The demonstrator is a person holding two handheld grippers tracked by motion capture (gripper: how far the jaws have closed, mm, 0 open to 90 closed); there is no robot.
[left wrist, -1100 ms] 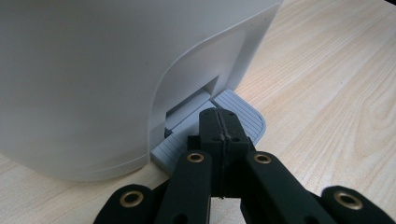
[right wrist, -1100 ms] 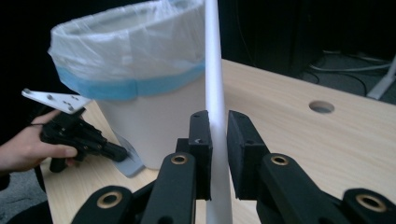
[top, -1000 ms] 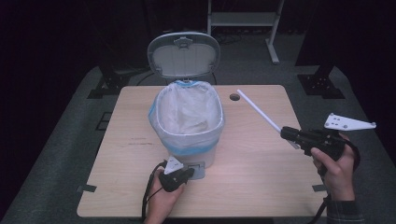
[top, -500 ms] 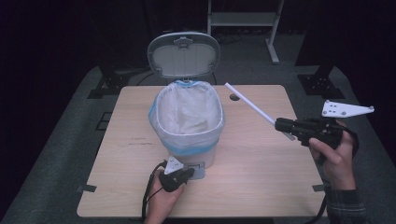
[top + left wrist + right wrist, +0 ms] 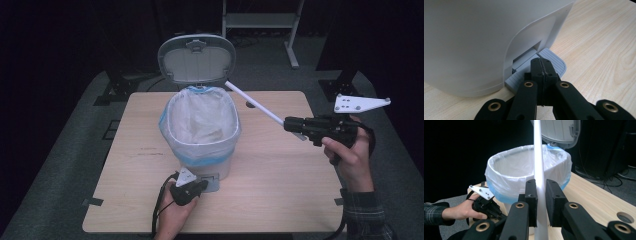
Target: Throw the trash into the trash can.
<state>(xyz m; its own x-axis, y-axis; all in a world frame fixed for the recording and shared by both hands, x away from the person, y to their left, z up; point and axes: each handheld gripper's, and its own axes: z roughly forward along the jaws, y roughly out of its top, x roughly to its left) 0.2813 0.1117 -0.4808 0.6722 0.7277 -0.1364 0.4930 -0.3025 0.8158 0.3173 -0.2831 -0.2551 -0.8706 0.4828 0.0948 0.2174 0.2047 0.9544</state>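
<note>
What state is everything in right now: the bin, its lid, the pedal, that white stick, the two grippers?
Lid: up, open.
Bin: upright, lined with a bag, mouth uncovered.
Pedal: pressed by the left gripper's tips.
Left gripper: shut, empty, resting on the pedal.
Stick: held in the air, tilted, far end near the bin's rim.
Right gripper: shut on the stick.

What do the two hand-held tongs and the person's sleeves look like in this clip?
Both tongs are black, with brass-coloured rivets at the jaw links. The left tongs carry a small grey three-cornered plate and trail a black cable. The right tongs have a pistol-like black body, a larger grey three-cornered plate with small holes, and a black cable. The right sleeve is dark plaid.
</note>
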